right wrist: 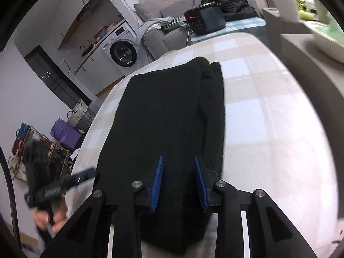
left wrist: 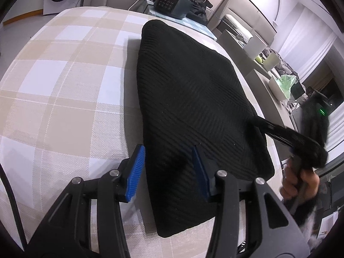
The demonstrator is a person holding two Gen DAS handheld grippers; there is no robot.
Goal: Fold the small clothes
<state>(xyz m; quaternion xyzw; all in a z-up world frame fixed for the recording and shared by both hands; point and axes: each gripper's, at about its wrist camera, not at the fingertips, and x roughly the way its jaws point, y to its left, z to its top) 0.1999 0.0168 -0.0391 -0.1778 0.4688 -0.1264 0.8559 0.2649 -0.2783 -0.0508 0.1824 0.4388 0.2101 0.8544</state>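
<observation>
Black knit garment (left wrist: 193,99) folded, lying on the plaid tablecloth (left wrist: 64,86) under both grippers

My left gripper (left wrist: 169,167) and right gripper (right wrist: 179,182) are both released, holding nothing; I'd pinch the near hem evenly before folding again.

garment (left wrist: 193,99) on table (left wrist: 64,86) | cooker (left wrist: 172,2) behind garment | washing machine (right wrist: 123,50) beyond table
</observation>
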